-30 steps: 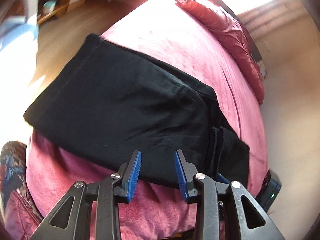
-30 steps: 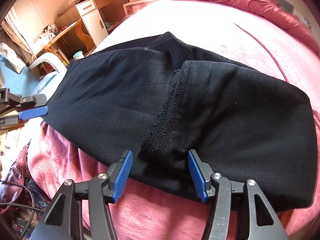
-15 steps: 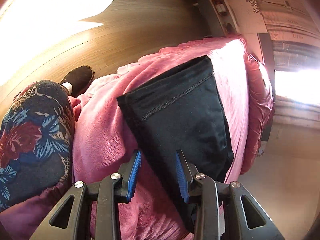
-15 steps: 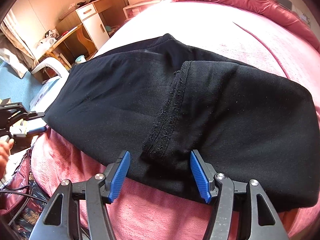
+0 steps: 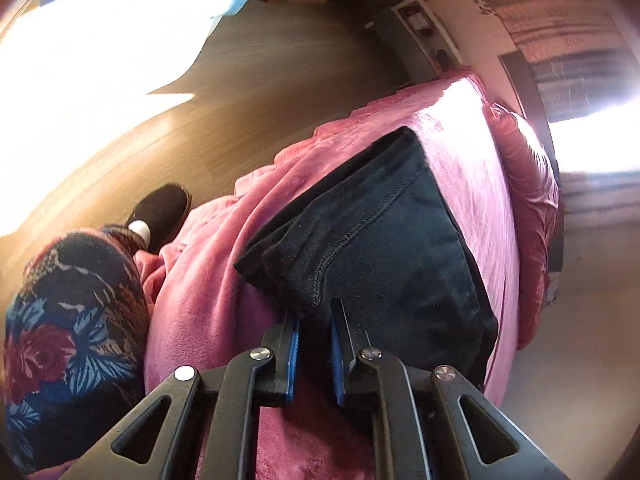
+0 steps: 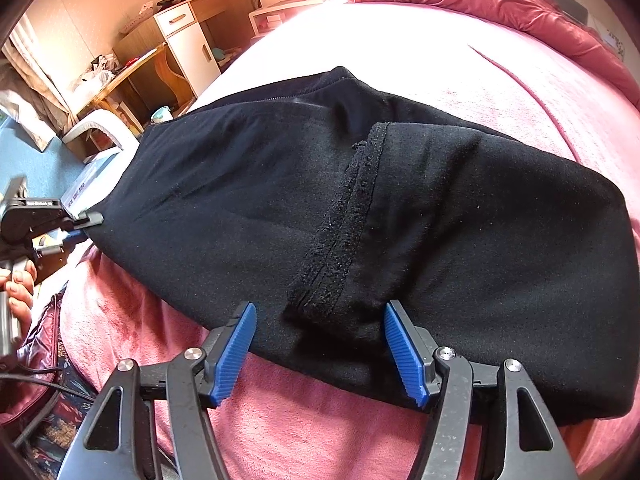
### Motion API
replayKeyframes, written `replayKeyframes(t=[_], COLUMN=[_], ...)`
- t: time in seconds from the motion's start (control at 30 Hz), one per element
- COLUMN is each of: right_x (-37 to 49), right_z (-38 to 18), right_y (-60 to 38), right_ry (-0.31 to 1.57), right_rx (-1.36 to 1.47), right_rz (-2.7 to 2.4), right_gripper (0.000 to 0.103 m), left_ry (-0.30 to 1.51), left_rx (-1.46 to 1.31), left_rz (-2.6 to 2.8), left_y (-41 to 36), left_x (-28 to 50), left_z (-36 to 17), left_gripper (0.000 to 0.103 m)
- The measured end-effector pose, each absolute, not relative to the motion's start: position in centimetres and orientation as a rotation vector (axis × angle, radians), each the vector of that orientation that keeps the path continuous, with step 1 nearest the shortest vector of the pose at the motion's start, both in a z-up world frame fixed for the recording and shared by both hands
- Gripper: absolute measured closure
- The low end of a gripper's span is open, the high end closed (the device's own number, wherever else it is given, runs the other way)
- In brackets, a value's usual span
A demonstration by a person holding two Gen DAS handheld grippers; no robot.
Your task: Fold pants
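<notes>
Left wrist view: your left gripper (image 5: 314, 322) is closing on the near hemmed corner of the black pants (image 5: 384, 248), its blue pads nearly together with a bunched fold of cloth pinched between them. The pants lie along the pink blanket (image 5: 208, 292) that covers the bed, close to its edge. A floral-print leg (image 5: 72, 332) and a dark slipper (image 5: 162, 210) show at the left, over a wooden floor (image 5: 248, 80).

Right wrist view: your right gripper (image 6: 320, 346) sits at the near edge of the folded pants (image 6: 460, 216), jaws spread wide and opening. The frayed hem of the upper layer runs down between the pads, which do not press on it. At far left, your left gripper (image 6: 86, 226) meets the cloth's far corner, with fingers (image 6: 18, 286) wrapped on its handle. A wooden desk (image 6: 160, 60) stands beyond.
</notes>
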State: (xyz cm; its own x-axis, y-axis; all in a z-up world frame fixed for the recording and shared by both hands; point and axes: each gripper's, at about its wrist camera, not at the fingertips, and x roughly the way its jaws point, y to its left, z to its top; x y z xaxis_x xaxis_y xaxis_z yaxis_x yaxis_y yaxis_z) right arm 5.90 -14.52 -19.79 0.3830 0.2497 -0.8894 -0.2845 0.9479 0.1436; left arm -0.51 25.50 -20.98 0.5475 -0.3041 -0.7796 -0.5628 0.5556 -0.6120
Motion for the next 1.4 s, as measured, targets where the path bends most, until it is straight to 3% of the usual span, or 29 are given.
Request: replayKeyframes(t=[0.3, 0.43, 0.57, 0.8, 0.83, 0.9, 0.93, 1.03, 1.27, 1.4], right_x=[7.3, 9.4, 12.3, 17.4, 18.0, 18.9, 19.1, 19.2, 18.4, 17.0], right_z=[-14.1, -12.0, -10.8, -12.0, -12.3, -13.2, -13.7, -13.4, -7.8, -5.5], right_y=[-18.9, -19.8, -18.5, -13.5, -12.8, -11.4, -10.8, -10.6, -11.7, -13.1], right_ry=[1.040, 1.016, 1.040, 1.164, 1.175, 1.227, 1.247, 1.239, 1.134, 1.076], right_rx=[0.271, 0.418, 0.522, 0.430, 0.390, 0.289, 0.235, 0.219, 0.265, 0.256], right_rz=[0.463, 0.575, 0.758, 0.802, 0.799, 0.766, 0.744, 0.736, 0.781, 0.783], right_gripper=[0.037, 0.031, 0.018, 0.019, 0.027, 0.065, 0.089, 0.089, 0.090, 0.090], left_ry=[0.820, 0.839, 0.858, 0.875, 0.873, 0.873, 0.873, 0.872, 0.767, 0.782], left_rx=[-0.508, -0.378, -0.277, -0.158, -0.143, -0.117, -0.101, -0.159, -0.679, -0.708], left_rz=[-0.347, -0.536, -0.642, -0.698, -0.706, -0.709, -0.704, -0.742, -0.792, -0.640], left_y=[14.1, 8.9, 5.7, 2.8, 2.5, 2.1, 2.0, 3.3, 13.4, 15.5], left_x=[2.5, 2.8, 2.2, 1.3, 1.1, 0.8, 0.8, 1.0, 2.7, 4.7], left_z=[-9.8, -9.1, -8.9, -8.9, -8.8, -8.7, -8.6, -7.6, -6.1, -7.0], left_gripper=[0.091, 0.091, 0.091, 0.091, 0.091, 0.091, 0.091, 0.088, 0.082, 0.082])
